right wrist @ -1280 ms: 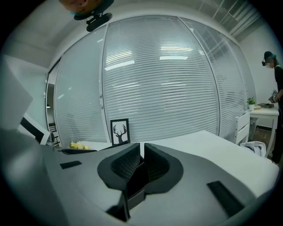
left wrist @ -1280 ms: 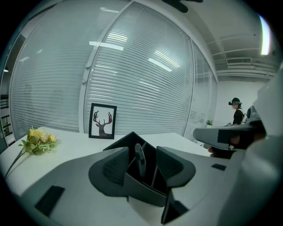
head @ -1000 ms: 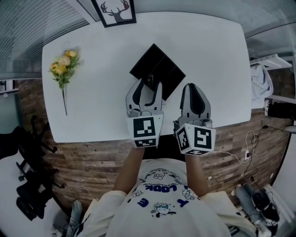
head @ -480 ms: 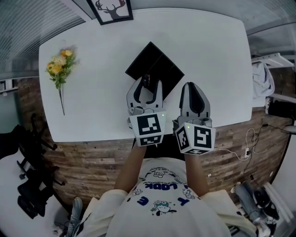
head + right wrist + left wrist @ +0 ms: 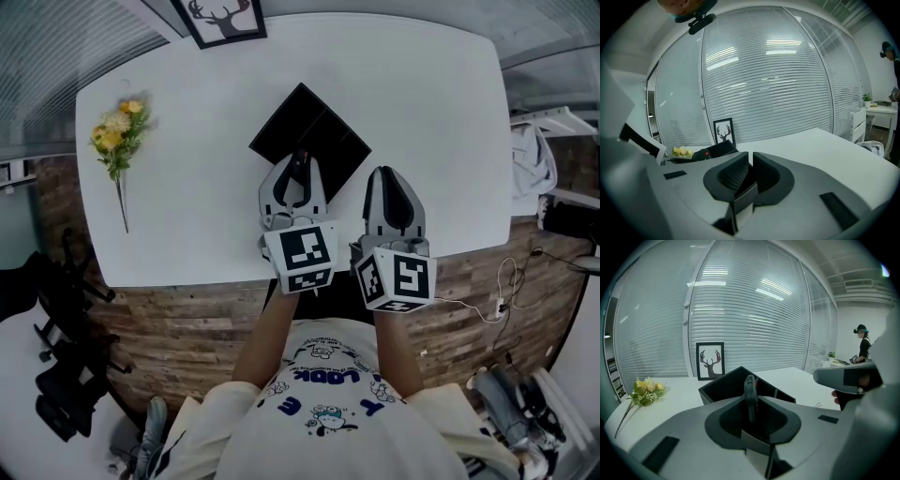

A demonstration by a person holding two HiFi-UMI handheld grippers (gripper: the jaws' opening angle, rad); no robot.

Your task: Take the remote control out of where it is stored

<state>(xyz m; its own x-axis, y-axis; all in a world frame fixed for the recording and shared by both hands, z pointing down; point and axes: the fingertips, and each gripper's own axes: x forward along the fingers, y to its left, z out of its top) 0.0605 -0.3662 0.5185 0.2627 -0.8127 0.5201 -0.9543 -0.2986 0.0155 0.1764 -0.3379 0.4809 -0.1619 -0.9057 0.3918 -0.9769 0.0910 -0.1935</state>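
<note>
A black storage box (image 5: 314, 131) with several compartments sits diagonally on the white table (image 5: 441, 112). A slim dark remote control (image 5: 298, 165) stands upright in its near part. My left gripper (image 5: 297, 174) reaches into that near side, and its jaws are closing with the remote between them, the pads against its sides. In the left gripper view the remote (image 5: 750, 389) rises from between the jaws in front of the box (image 5: 723, 383). My right gripper (image 5: 392, 180) rests beside the box's right corner, shut and empty, as the right gripper view (image 5: 750, 165) also shows.
A bunch of yellow flowers (image 5: 114, 139) lies at the table's left. A framed deer picture (image 5: 225, 17) leans at the back edge. The table's front edge (image 5: 187, 279) runs just under both grippers. A person (image 5: 863, 341) stands far off to the right.
The left gripper's jaws, wide apart before, have drawn in around the remote. The gripper has shifted slightly right. The right gripper has stayed put.
</note>
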